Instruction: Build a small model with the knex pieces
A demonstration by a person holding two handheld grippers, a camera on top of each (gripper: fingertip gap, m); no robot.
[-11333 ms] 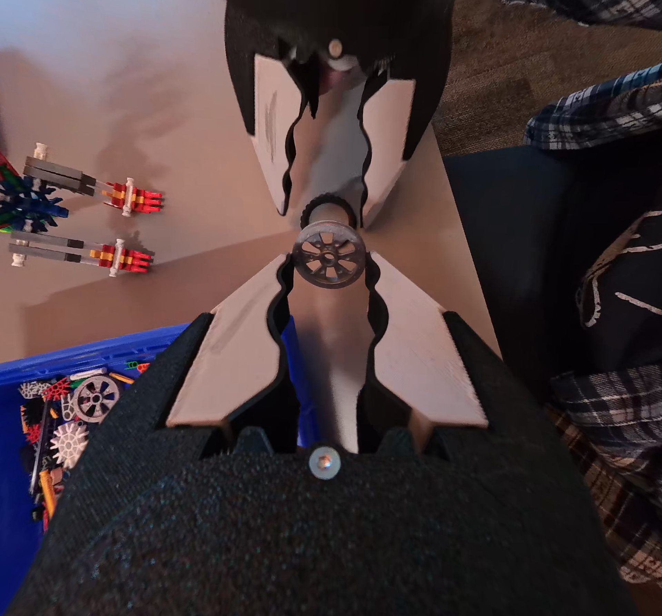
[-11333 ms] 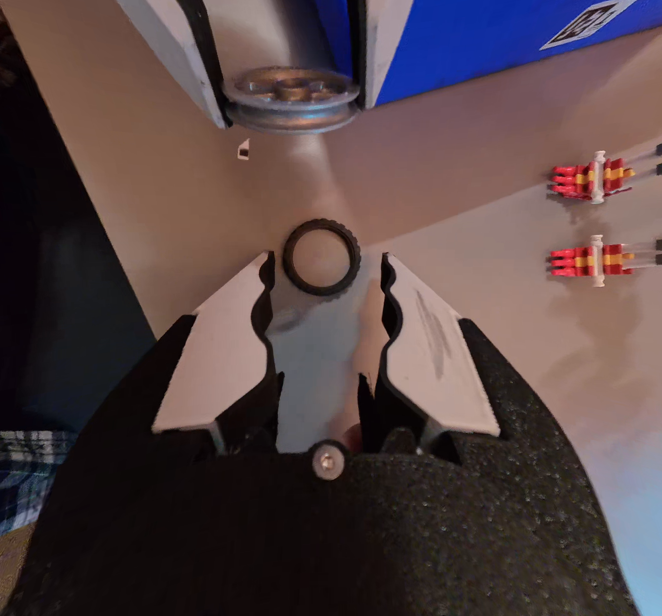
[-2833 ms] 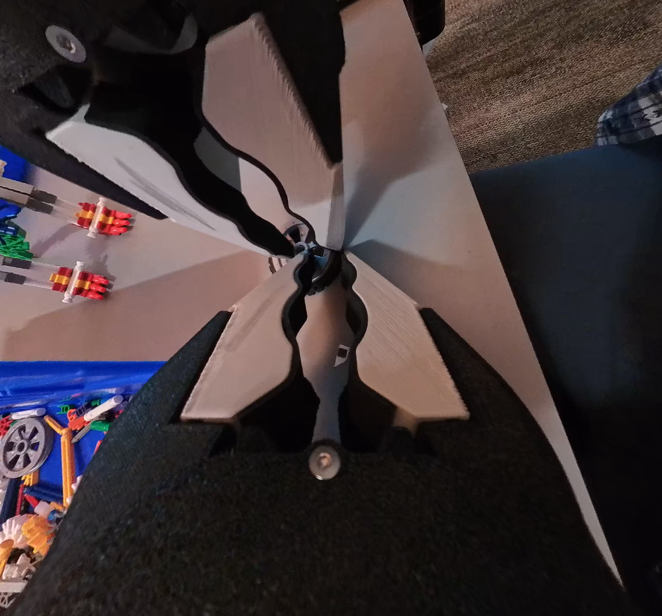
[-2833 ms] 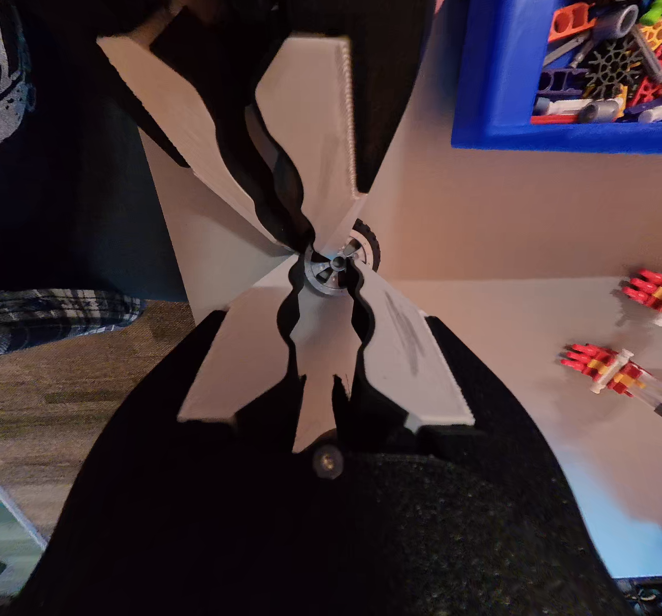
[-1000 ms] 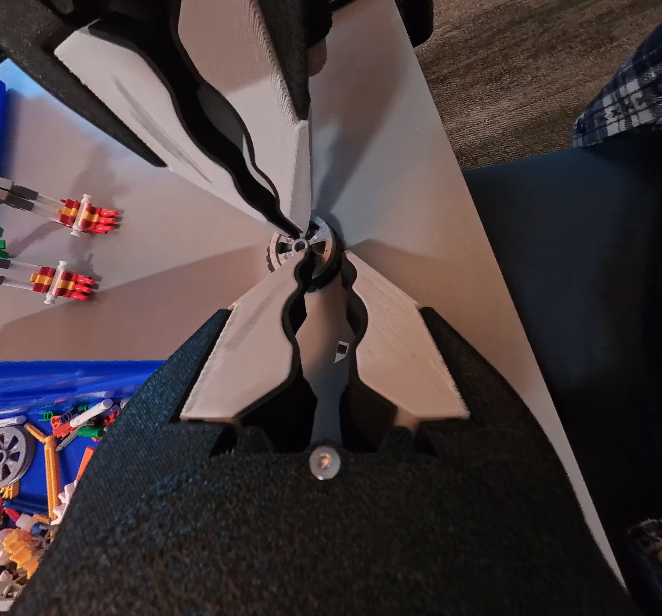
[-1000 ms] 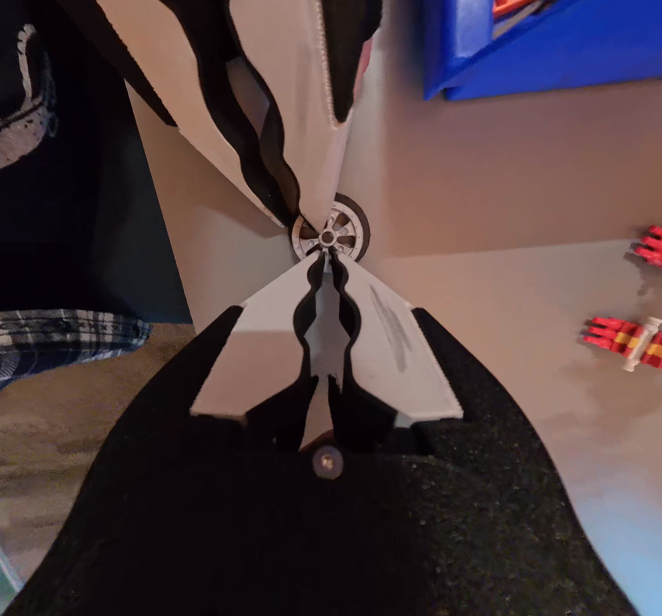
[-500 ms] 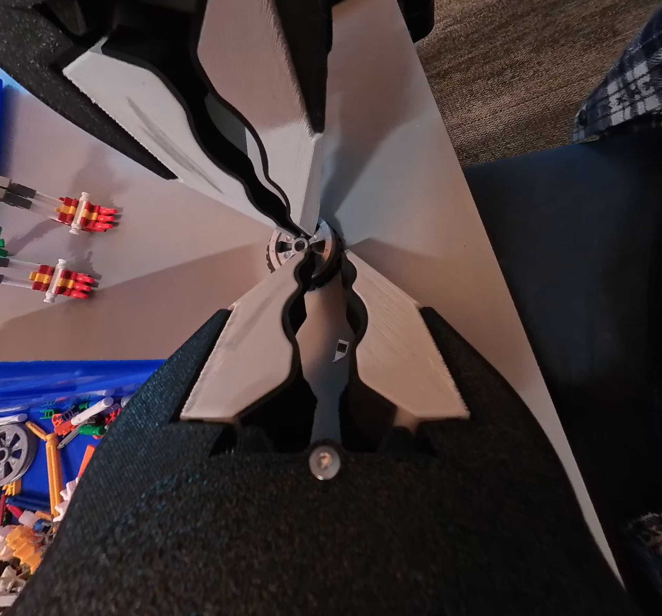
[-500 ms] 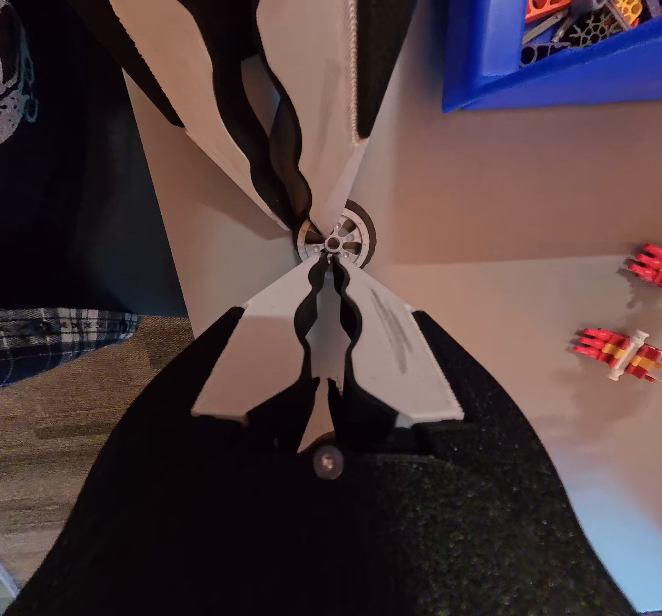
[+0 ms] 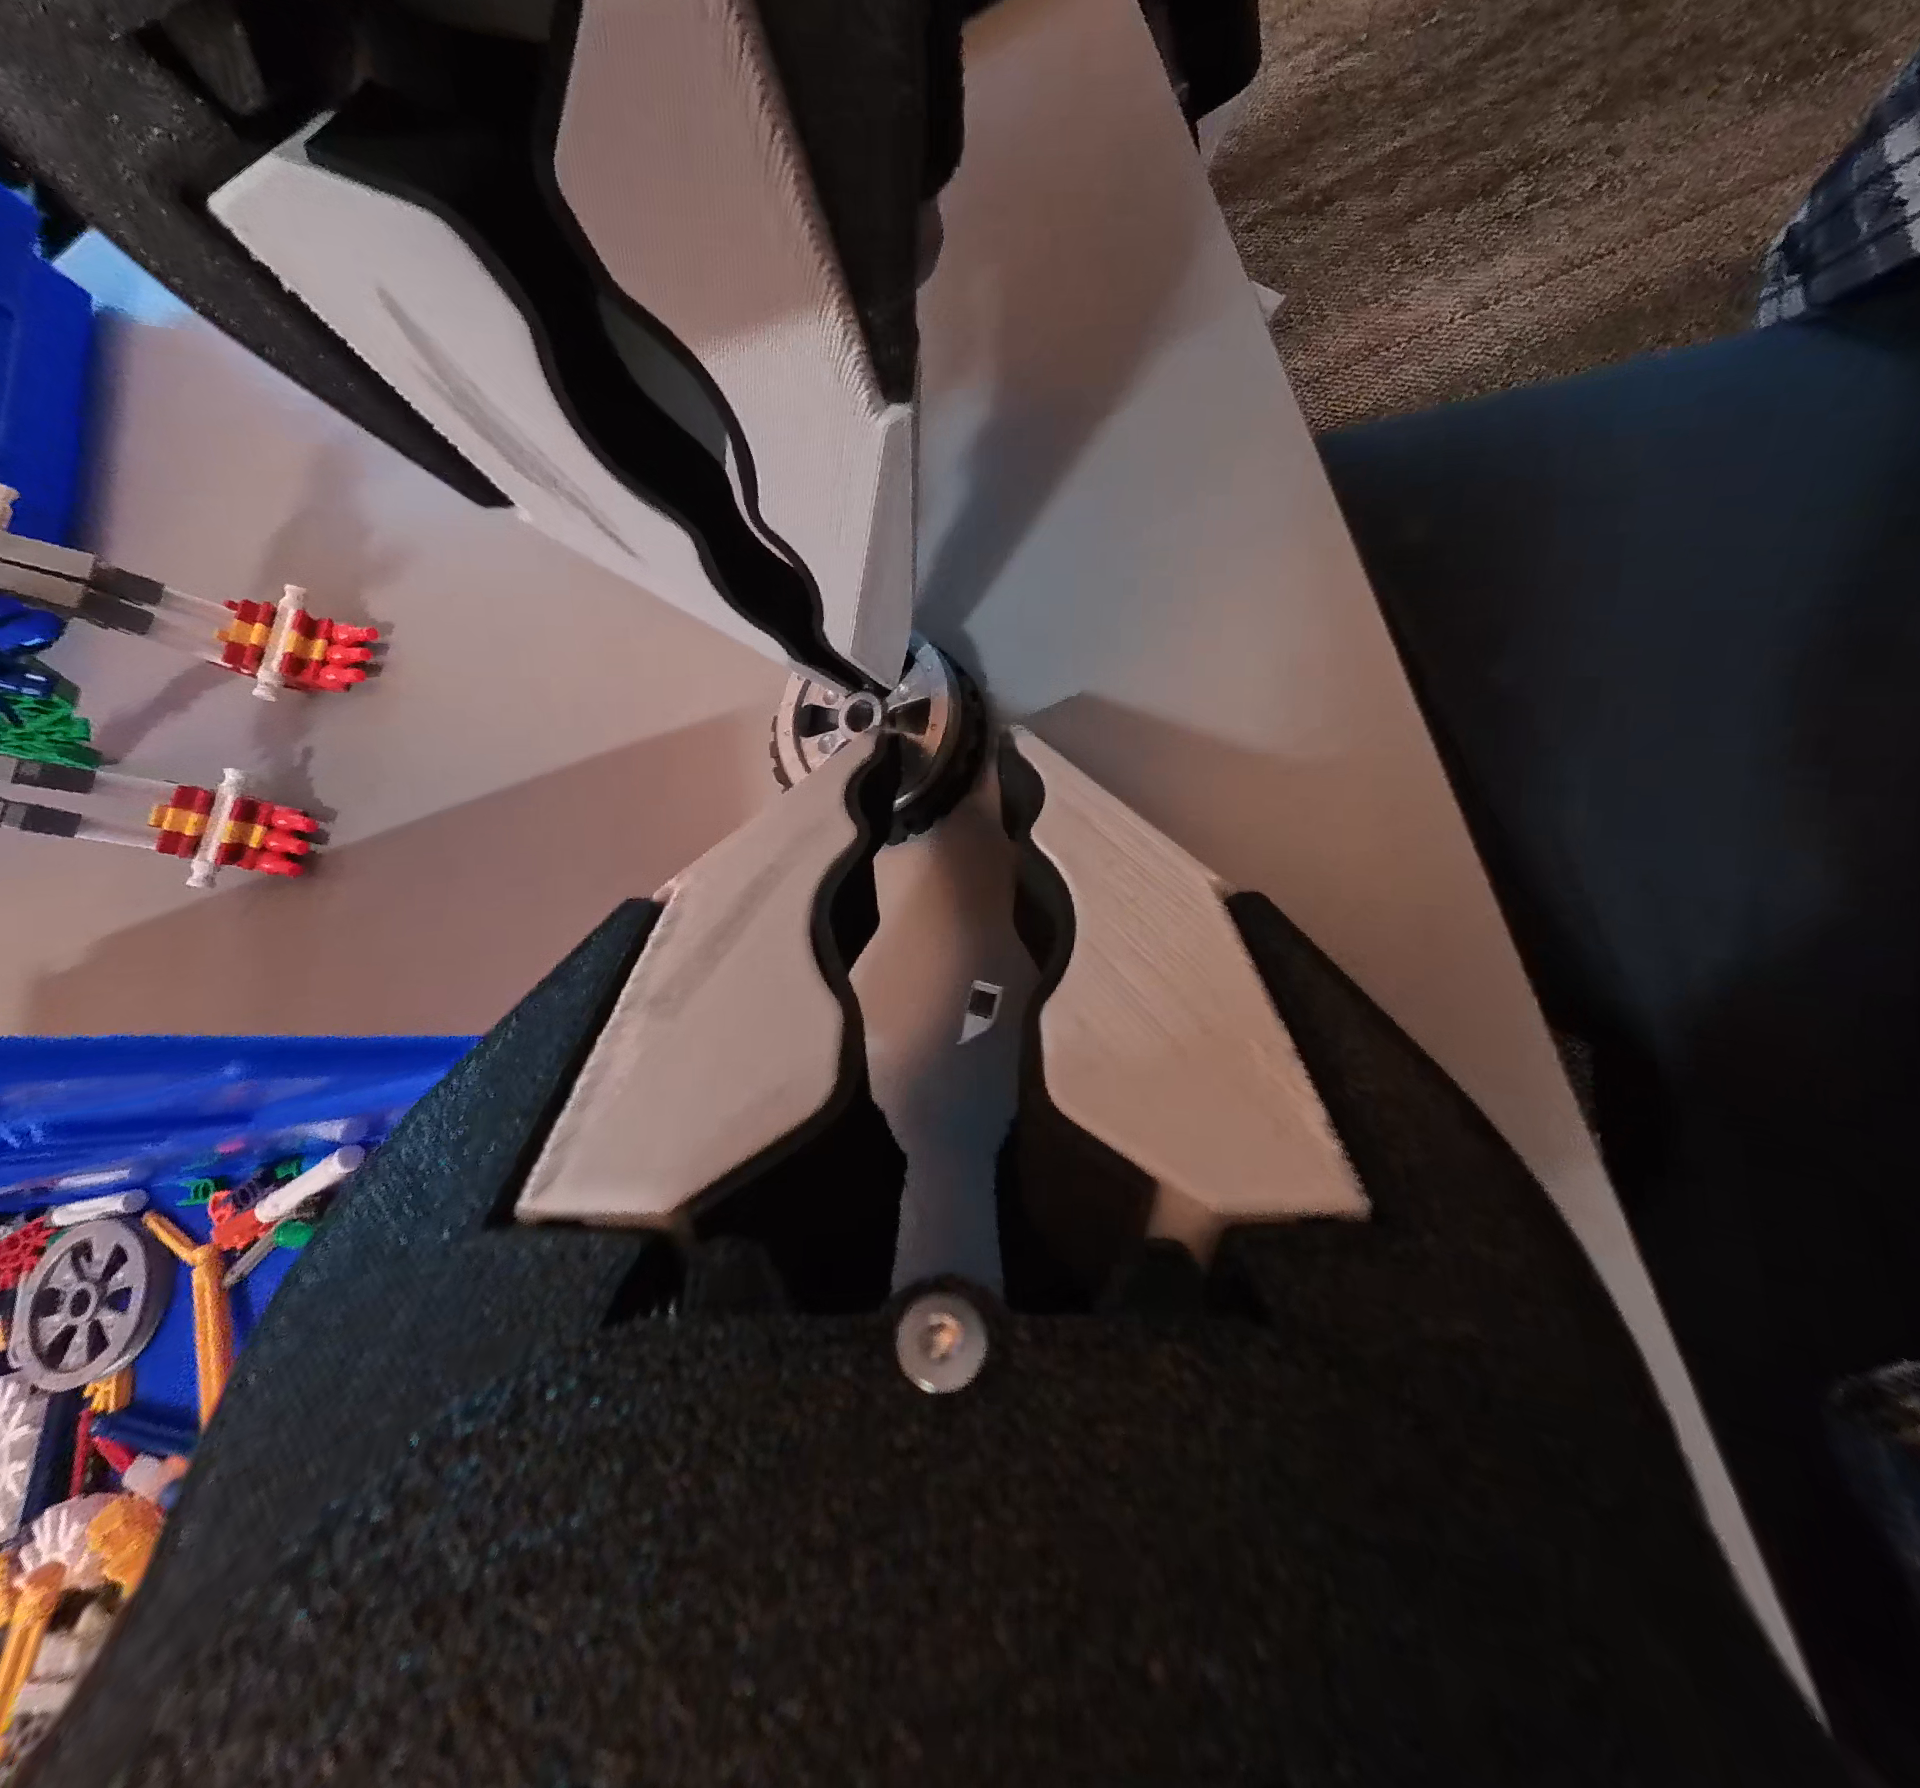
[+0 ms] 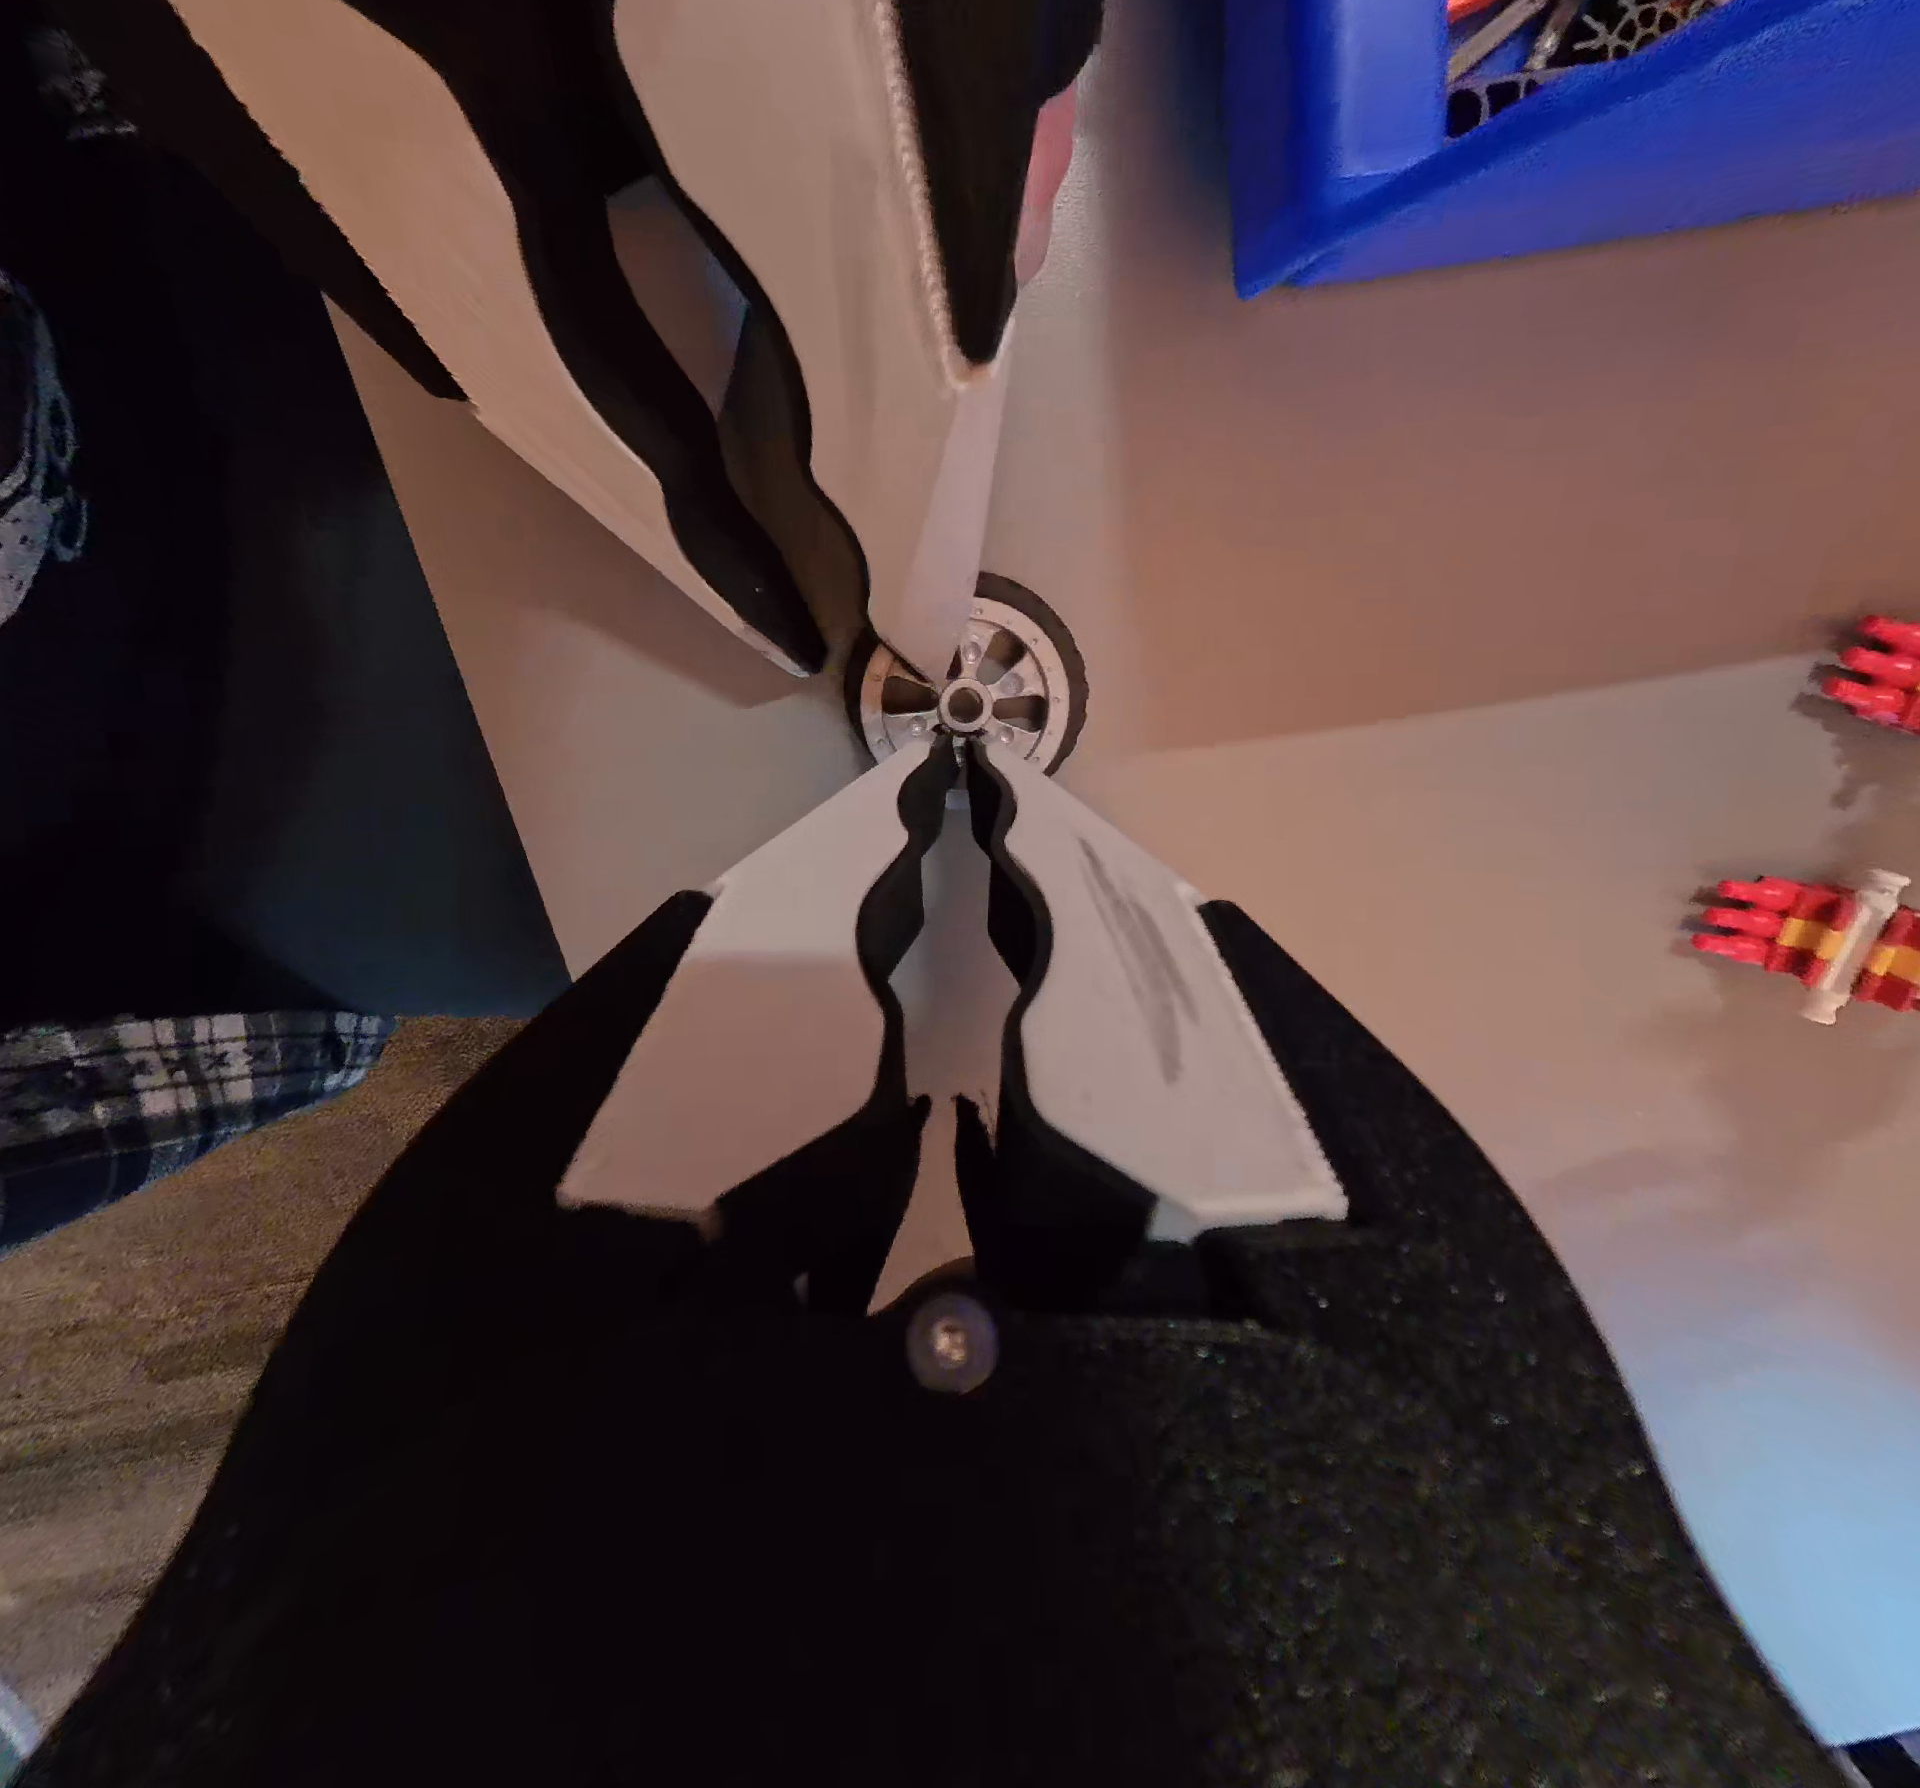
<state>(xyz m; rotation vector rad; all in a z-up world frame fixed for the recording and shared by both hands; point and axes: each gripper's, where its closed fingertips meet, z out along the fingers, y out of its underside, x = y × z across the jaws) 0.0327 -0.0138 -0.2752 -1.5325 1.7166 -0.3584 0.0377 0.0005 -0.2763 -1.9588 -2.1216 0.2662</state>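
Note:
A small grey spoked wheel (image 9: 831,720) with a black rubber tyre (image 9: 951,762) around it is held just above the tan table (image 9: 520,699). My left gripper (image 9: 930,782) is shut on the wheel, gripping it across its width. My right gripper (image 10: 958,756) is shut, with its tips against the wheel's face (image 10: 997,689) just below the hub. In the left wrist view the right gripper (image 9: 852,673) comes in from the upper left. In the right wrist view the left gripper (image 10: 873,637) comes in from above.
A blue bin (image 9: 156,1084) of mixed plastic building parts shows in both views (image 10: 1558,169). Two red-and-yellow rod assemblies (image 9: 296,642) (image 9: 234,824) lie on the table. A tiny scrap (image 9: 980,1006) lies under my left gripper. The table edge, carpet (image 9: 1558,128) and a person's dark clothing are close by.
The tyre that lay loose on the table is now around the wheel. My right gripper has closed from a wider grip to shut tips at the hub. Both grippers have hardly moved in the last second.

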